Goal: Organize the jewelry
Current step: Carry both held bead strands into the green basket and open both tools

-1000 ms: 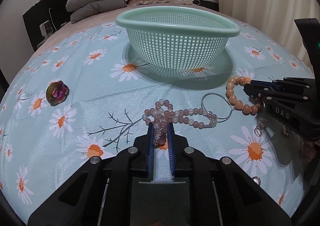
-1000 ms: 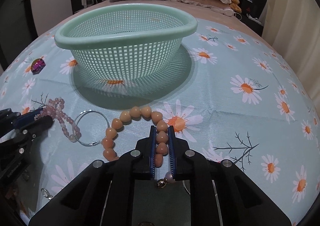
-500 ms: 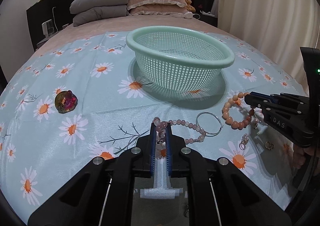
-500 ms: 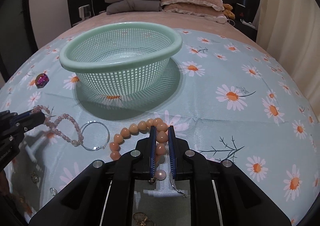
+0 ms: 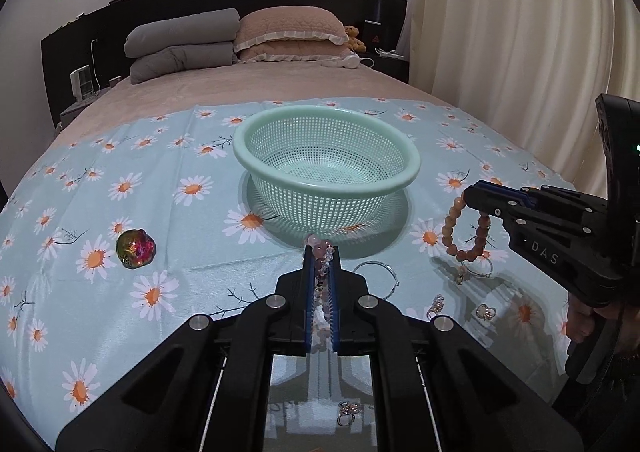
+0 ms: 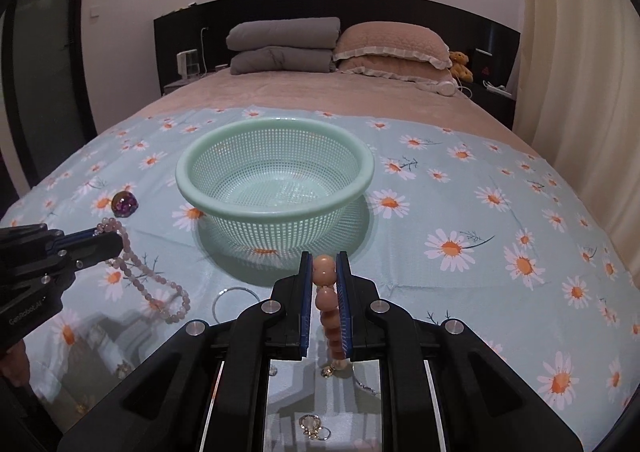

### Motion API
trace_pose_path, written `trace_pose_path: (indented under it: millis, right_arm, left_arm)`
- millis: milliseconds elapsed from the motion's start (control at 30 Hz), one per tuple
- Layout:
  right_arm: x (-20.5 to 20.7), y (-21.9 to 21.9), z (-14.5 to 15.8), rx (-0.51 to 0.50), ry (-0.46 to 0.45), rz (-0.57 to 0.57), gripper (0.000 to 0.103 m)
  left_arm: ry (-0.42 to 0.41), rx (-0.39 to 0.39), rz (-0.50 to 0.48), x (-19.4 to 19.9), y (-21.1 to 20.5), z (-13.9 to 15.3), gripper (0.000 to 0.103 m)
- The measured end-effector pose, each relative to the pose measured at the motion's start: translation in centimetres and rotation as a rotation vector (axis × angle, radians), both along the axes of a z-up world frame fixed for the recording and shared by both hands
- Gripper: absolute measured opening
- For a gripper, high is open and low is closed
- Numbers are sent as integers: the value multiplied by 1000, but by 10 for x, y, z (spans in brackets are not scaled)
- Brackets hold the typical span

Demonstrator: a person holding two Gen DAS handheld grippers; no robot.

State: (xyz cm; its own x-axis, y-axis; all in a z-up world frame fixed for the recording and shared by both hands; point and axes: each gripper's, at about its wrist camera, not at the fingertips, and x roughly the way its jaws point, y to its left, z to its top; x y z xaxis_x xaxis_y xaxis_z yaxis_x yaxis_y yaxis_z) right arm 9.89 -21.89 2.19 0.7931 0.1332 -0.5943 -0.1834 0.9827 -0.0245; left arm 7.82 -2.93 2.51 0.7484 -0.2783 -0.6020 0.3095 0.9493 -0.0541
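The left gripper (image 5: 320,252) is clenched on a pink bead necklace (image 6: 148,276): a few pale beads are pinched between its blue-padded fingers (image 5: 307,292), and in the right wrist view the rest of the strand hangs down from the tips in a long loop whose lower end reaches the daisy-print cloth (image 5: 168,156). The right gripper (image 6: 324,264) is clamped on an orange bead bracelet (image 5: 466,230); round orange beads sit stacked between its fingers (image 6: 306,292), and from the left wrist view the bracelet dangles as a loop below the tips, clear of the cloth.

Straight ahead of both pairs of fingers stands a mint-green mesh basket (image 5: 326,188), upright on the cloth, with nothing visible inside. A thin silver bangle (image 5: 380,276) lies flat on the cloth just right of the left fingers and left of the right fingers. Small rings and earrings (image 5: 460,304) are scattered on the cloth beneath the right gripper. An iridescent round ornament (image 5: 135,248) rests well to the left of the left fingers. Beyond the basket, the bed (image 6: 304,96) carries grey and beige pillows (image 6: 340,48).
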Motion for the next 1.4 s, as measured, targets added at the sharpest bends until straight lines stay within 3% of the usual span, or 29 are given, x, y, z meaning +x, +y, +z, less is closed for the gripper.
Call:
trace_pose_path:
  millis: [233, 533, 833, 1133, 1200, 1333, 1400]
  right_arm:
    - [14, 4, 26, 21, -39, 15, 11]
    - [59, 11, 65, 38, -97, 57, 11]
    - [105, 17, 51, 62, -67, 71, 11]
    - [119, -1, 34, 125, -14, 60, 13]
    - [118, -4, 35, 129, -21, 54, 13]
    - [116, -12, 37, 154, -15, 48, 13]
    - [114, -14, 38, 151, -17, 38, 13]
  left_arm:
    - [-74, 47, -12, 12, -6, 36, 6]
    - [-166, 77, -20, 62, -14, 89, 6]
    - [-86, 102, -34, 118, -27, 60, 6]
    - [-55, 99, -30, 126, -13, 43, 7]
    - [-69, 113, -27, 123, -11, 46, 10]
    - [-87, 90, -55, 114, -3, 56, 56]
    - [-99, 99, -54, 111, -2, 60, 59]
